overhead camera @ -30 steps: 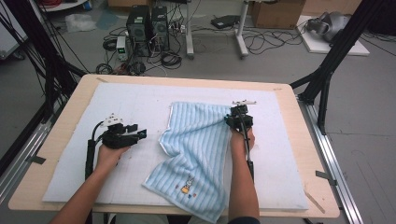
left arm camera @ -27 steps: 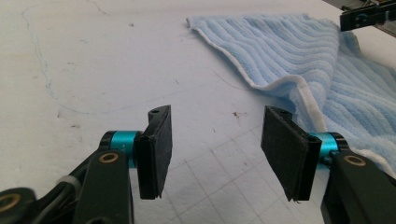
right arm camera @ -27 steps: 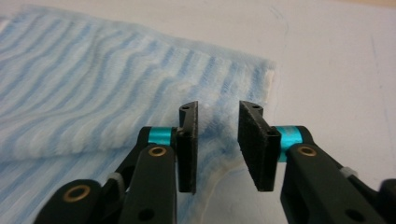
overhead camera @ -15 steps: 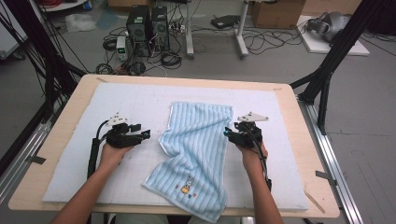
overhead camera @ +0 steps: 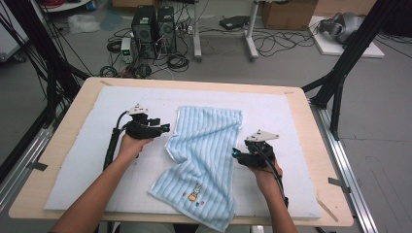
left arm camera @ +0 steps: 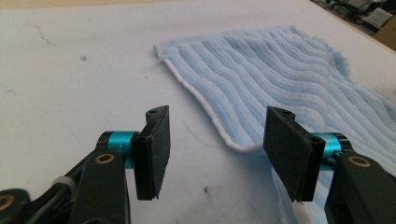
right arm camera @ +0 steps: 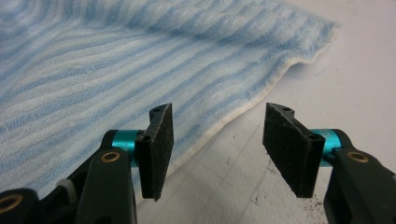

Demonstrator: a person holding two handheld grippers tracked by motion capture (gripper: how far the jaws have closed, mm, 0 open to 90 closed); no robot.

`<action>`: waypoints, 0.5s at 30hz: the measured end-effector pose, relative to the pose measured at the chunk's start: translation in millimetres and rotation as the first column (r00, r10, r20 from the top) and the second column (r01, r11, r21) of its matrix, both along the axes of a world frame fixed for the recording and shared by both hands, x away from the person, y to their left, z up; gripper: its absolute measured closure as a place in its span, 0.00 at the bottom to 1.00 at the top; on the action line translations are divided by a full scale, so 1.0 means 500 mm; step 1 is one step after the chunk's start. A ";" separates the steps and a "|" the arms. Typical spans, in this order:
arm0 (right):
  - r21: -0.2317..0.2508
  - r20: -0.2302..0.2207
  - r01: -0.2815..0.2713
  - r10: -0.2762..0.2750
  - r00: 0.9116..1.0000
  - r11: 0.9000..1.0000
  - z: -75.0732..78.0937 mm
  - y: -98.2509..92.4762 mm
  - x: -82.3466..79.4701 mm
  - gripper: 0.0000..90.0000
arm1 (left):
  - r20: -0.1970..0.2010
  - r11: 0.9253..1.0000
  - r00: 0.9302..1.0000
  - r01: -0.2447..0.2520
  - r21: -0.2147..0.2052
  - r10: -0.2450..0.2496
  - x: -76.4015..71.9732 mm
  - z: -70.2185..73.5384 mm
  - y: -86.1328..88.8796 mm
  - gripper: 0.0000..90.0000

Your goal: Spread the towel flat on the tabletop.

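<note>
Pale blue terry with darker blue stripes and a white hem, the towel lies rumpled down the middle of the surface, its far end flat and square, its near end hanging over the near edge, with a small embroidered figure near that corner. A fold puckers its left side. My left hand-held gripper rests on the white mat just beside the towel's left hem, jaws parted with nothing between them, the hem lying just ahead of the pads. My right hand-held gripper sits at the towel's right hem; its jaws have just been opening and stand apart, gripping nothing, the hem running below and ahead of them.
</note>
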State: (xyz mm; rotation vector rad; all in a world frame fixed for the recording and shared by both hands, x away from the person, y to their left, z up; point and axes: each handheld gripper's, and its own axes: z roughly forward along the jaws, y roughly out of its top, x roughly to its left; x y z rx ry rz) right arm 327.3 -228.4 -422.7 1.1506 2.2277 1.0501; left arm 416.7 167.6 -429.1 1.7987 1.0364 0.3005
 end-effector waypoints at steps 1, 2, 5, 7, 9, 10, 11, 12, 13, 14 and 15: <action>0.018 -0.004 -0.002 0.002 1.000 1.000 0.001 -0.004 0.000 0.46 | -0.003 1.000 1.000 0.001 0.000 -0.001 0.008 0.004 -0.005 0.46; 0.036 0.001 -0.007 0.007 1.000 0.999 0.002 -0.007 -0.001 0.45 | -0.003 1.000 1.000 -0.002 -0.002 0.002 0.013 0.007 -0.008 0.46; 0.064 0.001 -0.016 0.016 1.000 0.998 0.005 -0.015 -0.003 0.45 | -0.003 1.000 1.000 -0.018 -0.004 0.018 0.032 0.020 -0.022 0.45; 0.078 0.001 -0.011 0.011 1.000 0.997 0.005 -0.020 -0.001 0.44 | -0.004 1.000 1.000 -0.004 0.022 0.004 0.043 0.022 -0.041 0.45; 0.085 0.002 -0.012 0.012 1.000 0.996 0.004 -0.021 0.000 0.44 | -0.008 0.998 1.000 0.022 0.064 -0.022 0.053 0.018 -0.062 0.49; 0.091 -0.004 -0.011 0.012 1.000 0.996 0.004 -0.021 0.000 0.44 | -0.012 0.995 1.000 0.025 0.095 -0.024 0.059 0.014 -0.074 0.49; 0.090 -0.001 -0.016 0.017 1.000 0.996 0.003 -0.020 0.001 0.43 | -0.017 0.993 1.000 0.026 0.113 -0.025 0.065 0.009 -0.085 0.49; 0.086 -0.003 -0.016 0.017 1.000 0.996 0.002 -0.019 0.001 0.43 | -0.026 0.992 0.999 0.025 0.127 -0.022 0.071 0.004 -0.095 0.49; 0.090 -0.008 -0.015 0.016 1.000 0.996 0.001 -0.018 0.001 0.43 | -0.031 0.990 0.999 0.017 0.143 -0.013 0.077 -0.001 -0.106 0.48; 0.091 -0.008 -0.017 0.018 1.000 0.996 0.001 -0.018 0.001 0.43 | -0.041 0.987 0.999 0.012 0.162 -0.006 0.083 -0.006 -0.117 0.48; 0.093 -0.008 -0.018 0.019 1.000 0.995 0.000 -0.017 0.002 0.43 | -0.047 0.983 0.999 0.007 0.186 0.001 0.089 -0.012 -0.126 0.48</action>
